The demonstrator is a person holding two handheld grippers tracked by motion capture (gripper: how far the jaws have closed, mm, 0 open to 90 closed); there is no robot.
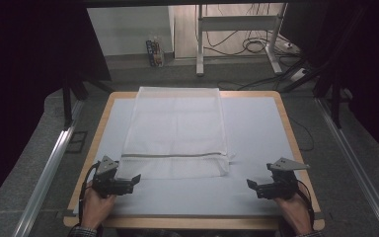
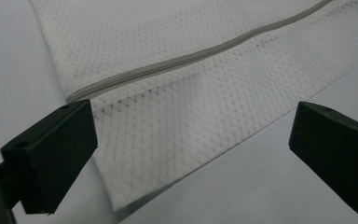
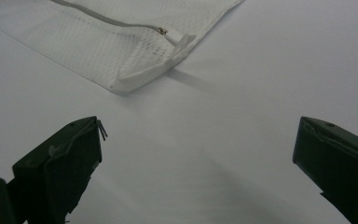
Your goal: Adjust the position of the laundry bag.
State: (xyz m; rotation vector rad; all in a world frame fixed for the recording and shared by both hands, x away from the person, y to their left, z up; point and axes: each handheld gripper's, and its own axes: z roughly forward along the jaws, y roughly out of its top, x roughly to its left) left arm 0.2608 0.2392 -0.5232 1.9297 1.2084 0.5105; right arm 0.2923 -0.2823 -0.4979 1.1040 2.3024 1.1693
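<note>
At the near edge of the counter point(image 1: 256, 148), the left gripper point(image 1: 134, 180) holds its fingers wide at the mesh bag's point(image 1: 177, 128) 7 o'clock corner, while the right gripper point(image 1: 250, 185), fingers equally wide, sits apart toward 5 o'clock. To grip well, I judge each should slide low under a near corner and pinch both layers below the zipper point(image 1: 173, 155). The bag lies flat mid-counter, long axis running 6 to 12 o'clock, zipper end nearest.

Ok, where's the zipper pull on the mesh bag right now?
The zipper pull sits at the mesh bag's near right corner, ahead of the open right gripper; the left gripper is at the opposite corner.
</note>
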